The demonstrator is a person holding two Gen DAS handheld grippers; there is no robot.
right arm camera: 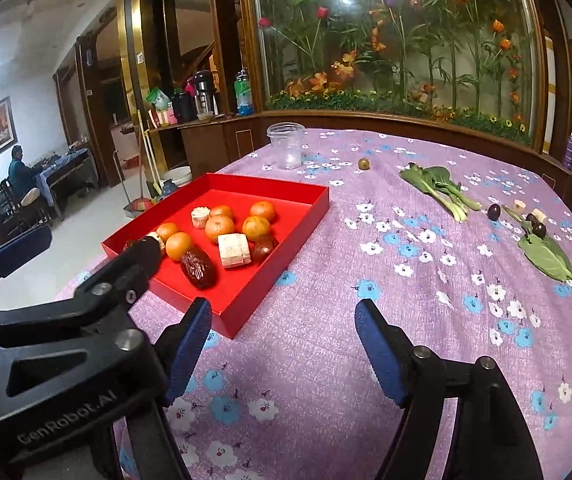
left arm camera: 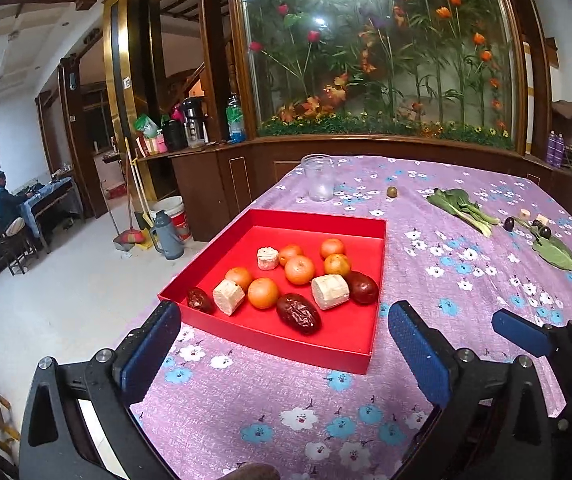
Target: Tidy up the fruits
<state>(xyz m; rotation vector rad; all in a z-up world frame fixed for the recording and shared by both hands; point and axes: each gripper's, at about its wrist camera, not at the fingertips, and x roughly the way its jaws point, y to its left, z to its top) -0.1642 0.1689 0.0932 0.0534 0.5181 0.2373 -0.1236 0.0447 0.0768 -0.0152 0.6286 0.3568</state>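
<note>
Left gripper [left arm camera: 282, 344]: spread wide, nothing between the blue pads, hovering above the floral tablecloth [left arm camera: 466, 264] at the near edge of the red tray [left arm camera: 318, 218]. Right gripper [right arm camera: 282, 340]: likewise spread and bare, low over the cloth, just right of the tray's near corner. Bodies of both tools cut off by the lower frame edges.

In the tray: six oranges [left arm camera: 299, 269] clustered near the middle, three pale ridged cylindrical chunks [left arm camera: 330, 291] of unclear kind, three dark red dates [left arm camera: 299, 313]. From the right wrist view, leftmost date and one pale chunk largely hidden behind the left gripper's finger [right arm camera: 142, 256]; one date half tucked behind the large chunk.

Farther out on the cloth, well apart from the tray: a clear plastic jar [left arm camera: 318, 177] standing upright, a small round greenish fruit [left arm camera: 391, 191] alone, a bok choy [left arm camera: 462, 206], then small dark round fruits [left arm camera: 509, 224] beside pale pieces [left arm camera: 524, 213] and a flat green leaf [left arm camera: 556, 254]. Exact count of the dark fruits hard to settle; too small and partly overlapped.
</note>
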